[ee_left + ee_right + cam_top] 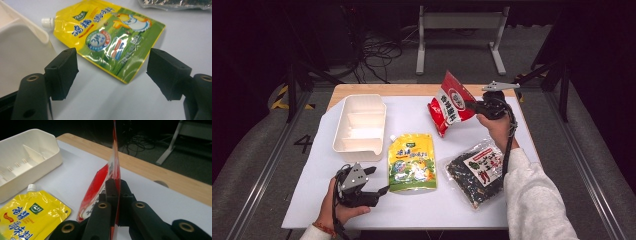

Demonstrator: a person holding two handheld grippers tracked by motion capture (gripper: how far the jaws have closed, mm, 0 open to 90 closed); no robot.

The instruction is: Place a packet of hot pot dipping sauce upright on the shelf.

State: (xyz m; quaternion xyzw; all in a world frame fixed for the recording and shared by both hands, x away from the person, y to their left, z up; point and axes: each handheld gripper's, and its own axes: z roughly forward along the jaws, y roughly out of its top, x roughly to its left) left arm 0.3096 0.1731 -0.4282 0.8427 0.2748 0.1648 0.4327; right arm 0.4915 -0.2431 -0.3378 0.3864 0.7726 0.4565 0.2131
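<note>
My right gripper is shut on the edge of a red and white snack bag, which hangs tilted above the back right of the table. My left gripper rests near the front left, open, with nothing between its jaws. Just beyond its jaws a yellow and green spouted pouch lies flat on the white table cover.
A white divided tray stands at the back left. A clear bag of dark dried food with a white label lies at the front right, beside the right forearm. The table's wooden edge runs along the back.
</note>
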